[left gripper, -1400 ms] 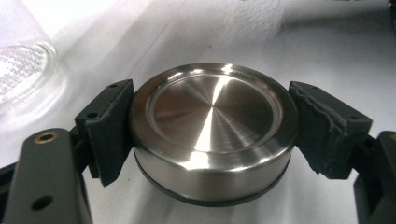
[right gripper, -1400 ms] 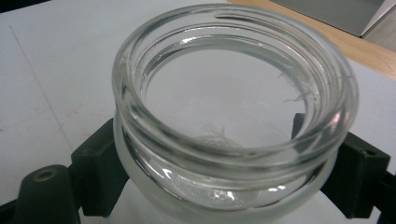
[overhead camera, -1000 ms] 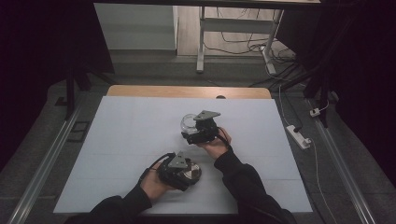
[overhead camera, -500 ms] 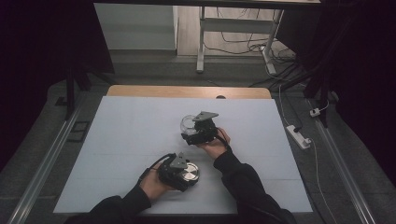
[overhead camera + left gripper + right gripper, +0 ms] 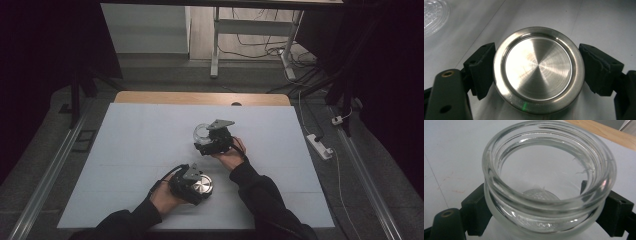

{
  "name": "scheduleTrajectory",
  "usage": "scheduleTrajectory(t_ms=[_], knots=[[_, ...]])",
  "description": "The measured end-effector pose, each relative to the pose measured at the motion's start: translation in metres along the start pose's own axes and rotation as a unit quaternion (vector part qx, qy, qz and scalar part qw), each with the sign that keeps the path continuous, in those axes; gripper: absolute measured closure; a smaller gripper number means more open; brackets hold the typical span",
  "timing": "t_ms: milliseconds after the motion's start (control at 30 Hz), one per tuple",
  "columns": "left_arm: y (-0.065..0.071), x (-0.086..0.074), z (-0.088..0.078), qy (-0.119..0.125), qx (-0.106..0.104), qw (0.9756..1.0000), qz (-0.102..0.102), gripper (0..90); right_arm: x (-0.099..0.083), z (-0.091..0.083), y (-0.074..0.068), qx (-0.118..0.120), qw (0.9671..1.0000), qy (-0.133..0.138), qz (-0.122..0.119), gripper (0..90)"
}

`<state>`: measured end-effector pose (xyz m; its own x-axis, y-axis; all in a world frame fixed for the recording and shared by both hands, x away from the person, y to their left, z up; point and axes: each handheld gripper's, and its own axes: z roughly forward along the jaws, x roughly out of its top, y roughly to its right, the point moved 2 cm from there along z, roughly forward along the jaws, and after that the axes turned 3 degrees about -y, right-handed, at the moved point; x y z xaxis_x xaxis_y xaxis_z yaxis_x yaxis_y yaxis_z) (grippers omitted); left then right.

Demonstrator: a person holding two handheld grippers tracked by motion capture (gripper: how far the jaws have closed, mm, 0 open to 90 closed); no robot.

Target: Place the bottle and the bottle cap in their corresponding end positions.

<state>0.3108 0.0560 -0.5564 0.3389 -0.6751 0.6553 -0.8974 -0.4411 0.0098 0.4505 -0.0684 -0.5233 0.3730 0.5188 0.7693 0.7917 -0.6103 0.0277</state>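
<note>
No brand, label or writing legible on either item. Left gripper (image 5: 192,182), near the tabletop's (image 5: 125,145) front edge and left of centre, jaws pinching a round brushed-steel lid (image 5: 538,75) by its rim, lid lying flat on the white surface; right gripper (image 5: 212,142), about mid-table, jaws clamped on the sides of an open, empty clear glass jar (image 5: 549,182) standing upright. Beyond the far wooden edge: table legs, loose cables on the floor, and a white power strip (image 5: 320,146) off the right edge.
</note>
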Motion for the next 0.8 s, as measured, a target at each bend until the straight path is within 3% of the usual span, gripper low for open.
scheduleTrajectory(t_ms=[267, 500, 800], knots=[[-0.002, 0.000, -0.003, 0.000, -0.007, 0.9999, -0.008, 17.1, 0.000, 0.000, -0.001, 0.008, 0.9999, -0.004, 0.009, 8.5], [-0.005, 0.000, -0.013, 0.022, -0.019, 0.9993, -0.025, 11.9, 0.002, -0.003, -0.002, 0.007, 1.0000, 0.000, 0.002, 4.4], [-0.006, -0.001, -0.023, 0.029, -0.028, 0.9986, -0.034, 9.0, 0.005, -0.013, 0.000, 0.014, 0.9998, 0.008, 0.009, 1.9]])
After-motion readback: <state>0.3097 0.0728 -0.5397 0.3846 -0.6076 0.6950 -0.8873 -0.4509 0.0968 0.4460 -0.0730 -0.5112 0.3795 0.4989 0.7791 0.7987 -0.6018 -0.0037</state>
